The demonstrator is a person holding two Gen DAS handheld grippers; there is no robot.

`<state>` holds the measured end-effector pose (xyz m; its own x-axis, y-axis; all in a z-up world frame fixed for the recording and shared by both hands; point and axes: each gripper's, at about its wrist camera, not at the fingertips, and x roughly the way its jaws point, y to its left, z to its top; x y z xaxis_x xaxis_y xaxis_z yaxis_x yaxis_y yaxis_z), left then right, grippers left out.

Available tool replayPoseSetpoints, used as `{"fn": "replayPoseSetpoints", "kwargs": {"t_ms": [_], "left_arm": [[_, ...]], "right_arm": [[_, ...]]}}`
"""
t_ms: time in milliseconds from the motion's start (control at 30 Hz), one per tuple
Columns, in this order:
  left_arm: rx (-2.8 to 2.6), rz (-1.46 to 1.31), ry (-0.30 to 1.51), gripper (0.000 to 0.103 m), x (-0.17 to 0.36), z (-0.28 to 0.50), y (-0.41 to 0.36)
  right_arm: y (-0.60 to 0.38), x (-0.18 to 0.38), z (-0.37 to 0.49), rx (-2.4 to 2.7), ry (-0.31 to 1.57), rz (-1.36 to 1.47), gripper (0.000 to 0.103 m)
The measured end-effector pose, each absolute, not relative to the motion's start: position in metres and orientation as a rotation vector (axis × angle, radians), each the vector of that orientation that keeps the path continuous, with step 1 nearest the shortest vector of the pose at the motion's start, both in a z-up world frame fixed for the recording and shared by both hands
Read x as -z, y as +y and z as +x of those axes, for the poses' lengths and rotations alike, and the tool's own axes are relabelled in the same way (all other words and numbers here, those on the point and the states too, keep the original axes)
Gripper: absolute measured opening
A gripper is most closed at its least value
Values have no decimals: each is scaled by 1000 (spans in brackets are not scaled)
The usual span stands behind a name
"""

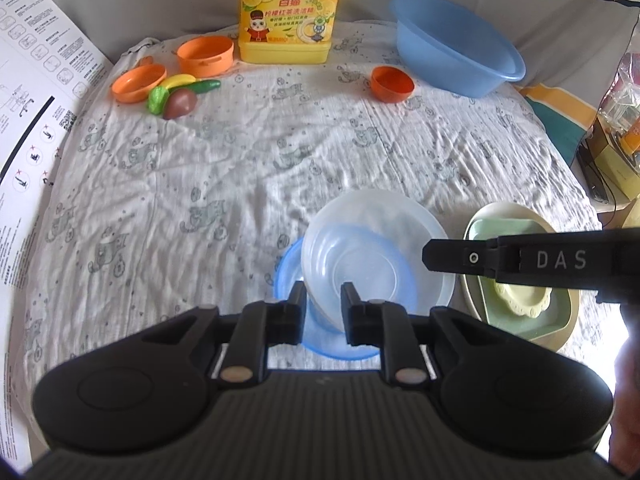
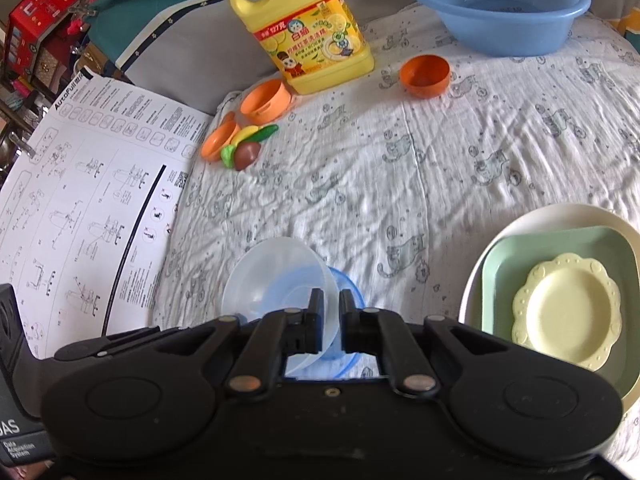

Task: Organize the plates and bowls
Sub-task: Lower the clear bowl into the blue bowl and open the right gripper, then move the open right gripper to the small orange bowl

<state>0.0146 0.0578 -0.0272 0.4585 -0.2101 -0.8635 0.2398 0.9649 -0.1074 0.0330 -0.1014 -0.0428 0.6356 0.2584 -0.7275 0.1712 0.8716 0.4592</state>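
Observation:
A clear plastic bowl (image 1: 372, 248) is tilted above a clear blue-rimmed bowl (image 1: 288, 280) on the cloth. My left gripper (image 1: 323, 300) stands narrowly parted around the clear bowl's near rim. My right gripper (image 2: 331, 316) is shut on the rim of the same clear bowl (image 2: 276, 276), with the blue-rimmed bowl (image 2: 352, 284) under it. To the right a cream plate (image 2: 560, 216) holds a green square dish (image 2: 568, 240) and a small yellow scalloped plate (image 2: 568, 308). An orange bowl (image 2: 425, 76) sits far back.
A yellow detergent jug (image 1: 286, 12), a blue basin (image 1: 456, 44), orange toy pots (image 1: 206, 54) and toy vegetables (image 1: 176, 96) line the back of the cloth. A printed instruction sheet (image 2: 88, 200) lies at the left. The right gripper's body (image 1: 560, 260) crosses above the plate stack.

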Motion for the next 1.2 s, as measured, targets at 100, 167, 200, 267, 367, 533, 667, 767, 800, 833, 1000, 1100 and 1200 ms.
{"fn": "replayPoseSetpoints", "kwargs": {"t_ms": [100, 167, 200, 267, 367, 533, 667, 767, 800, 833, 1000, 1100, 1200], "left_arm": [[278, 38, 1072, 17, 31, 14, 60], [279, 38, 1078, 17, 34, 14, 62], [279, 37, 1080, 17, 34, 15, 62], [279, 35, 1085, 17, 37, 16, 63], [276, 34, 1093, 17, 42, 17, 63], [276, 35, 1102, 17, 47, 21, 62], [274, 39, 1103, 17, 50, 24, 62], [277, 39, 1101, 21, 51, 25, 63], [275, 40, 1098, 23, 50, 25, 63], [271, 41, 1094, 35, 50, 25, 63], [230, 46, 1036, 75, 41, 22, 69], [212, 23, 1021, 93, 40, 24, 75], [196, 13, 1028, 99, 42, 26, 78]], "right_arm": [[-97, 47, 34, -58, 911, 518, 8], [-94, 50, 35, -61, 920, 518, 8], [-94, 51, 35, -61, 925, 519, 8], [-93, 54, 37, -61, 935, 519, 8], [-92, 56, 39, -61, 948, 513, 8], [-92, 59, 42, -54, 965, 506, 8], [-92, 63, 47, -51, 975, 504, 9], [-91, 64, 49, -50, 979, 494, 10], [-91, 65, 50, -52, 979, 489, 11], [-90, 64, 51, -56, 977, 485, 12], [-90, 57, 50, -54, 938, 466, 50], [-92, 52, 48, -49, 909, 452, 76], [-95, 49, 47, -45, 896, 446, 85]]}}
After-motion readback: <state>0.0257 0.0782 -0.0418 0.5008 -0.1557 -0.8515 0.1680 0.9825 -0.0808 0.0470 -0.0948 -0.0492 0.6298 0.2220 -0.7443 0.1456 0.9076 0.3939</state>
